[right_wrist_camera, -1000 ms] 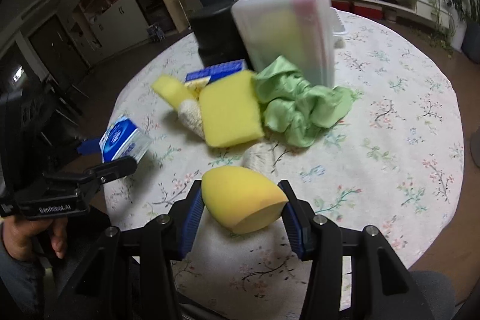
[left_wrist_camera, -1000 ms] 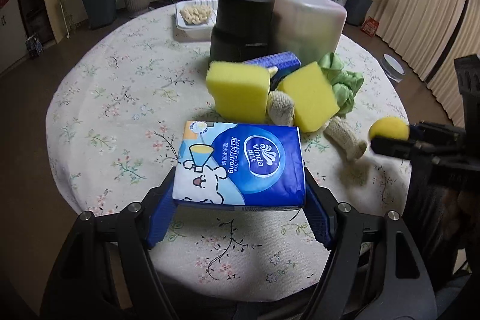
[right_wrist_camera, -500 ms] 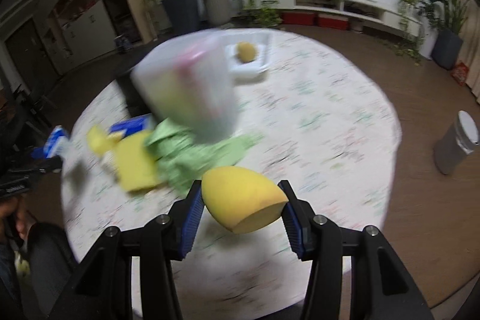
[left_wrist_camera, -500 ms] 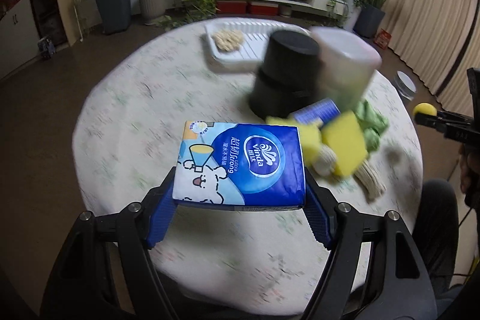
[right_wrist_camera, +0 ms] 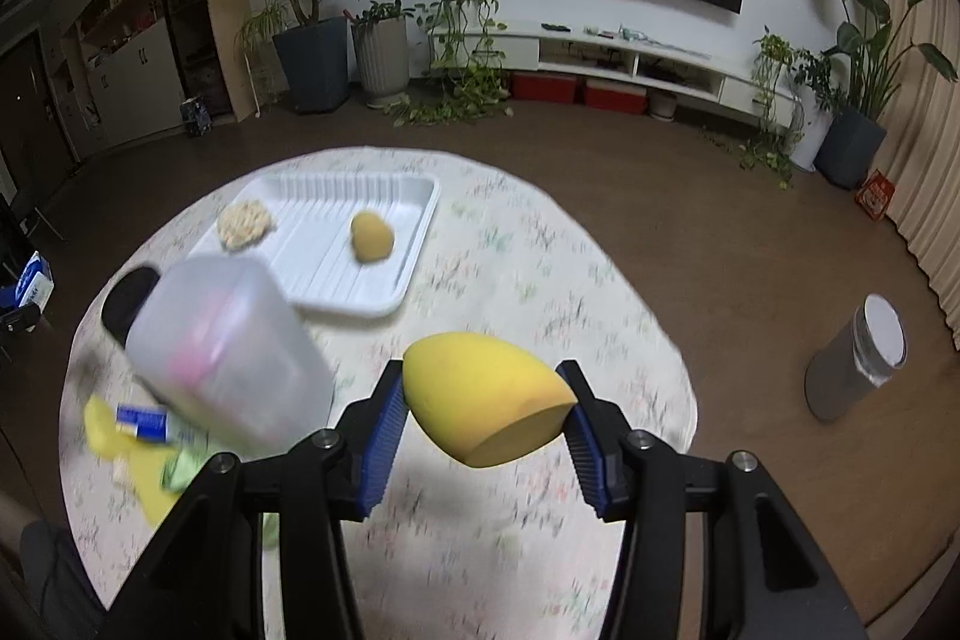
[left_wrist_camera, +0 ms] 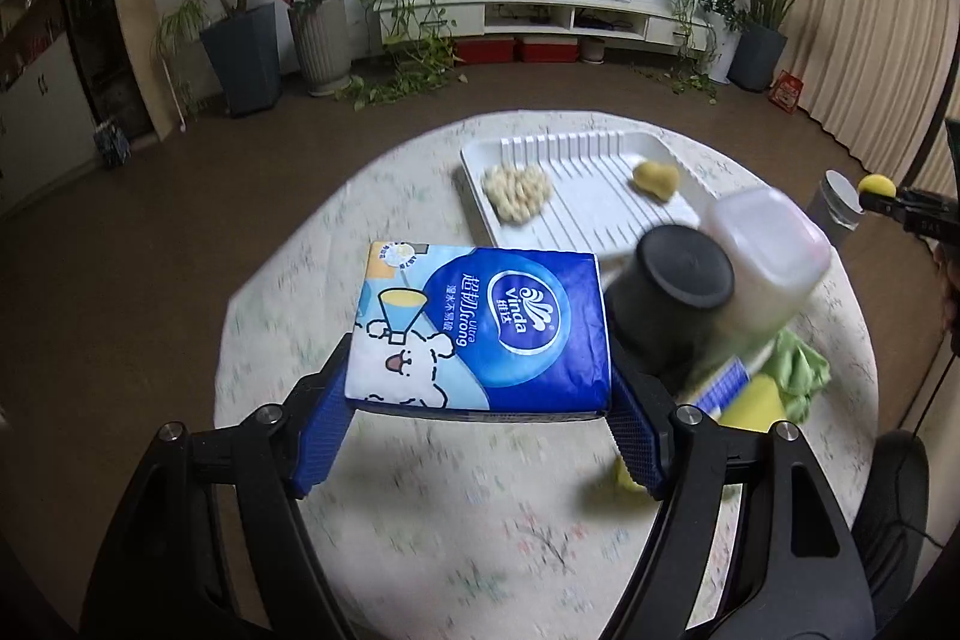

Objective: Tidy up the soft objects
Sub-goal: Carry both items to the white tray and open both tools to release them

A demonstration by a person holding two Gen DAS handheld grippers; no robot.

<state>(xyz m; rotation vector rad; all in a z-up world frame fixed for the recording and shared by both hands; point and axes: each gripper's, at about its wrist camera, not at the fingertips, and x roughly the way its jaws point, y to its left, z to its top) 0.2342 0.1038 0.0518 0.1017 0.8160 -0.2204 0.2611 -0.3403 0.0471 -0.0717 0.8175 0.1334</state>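
Note:
My left gripper (left_wrist_camera: 480,400) is shut on a blue tissue pack (left_wrist_camera: 480,328), held above the round table's near left part. My right gripper (right_wrist_camera: 480,418) is shut on a yellow egg-shaped sponge (right_wrist_camera: 486,394), lifted over the table's near right side. A white ribbed tray (right_wrist_camera: 336,244) at the far side of the table holds a small yellow sponge (right_wrist_camera: 371,235) and a beige knitted pad (right_wrist_camera: 243,223). The same tray (left_wrist_camera: 600,220) shows in the left wrist view, beyond the tissue pack. Yellow sponges (right_wrist_camera: 144,478) and a green cloth (left_wrist_camera: 801,376) lie near the containers.
A black container (left_wrist_camera: 672,304) and a translucent lidded box (right_wrist_camera: 228,358) stand mid-table between the tray and the pile. The floral tablecloth (right_wrist_camera: 528,292) is bare right of the tray. A grey bin (right_wrist_camera: 852,364) stands on the floor to the right.
Both grippers have risen and moved toward the far side of the table with their loads. The white tray has come into fuller view and the pile of sponges has slid toward the lower edge.

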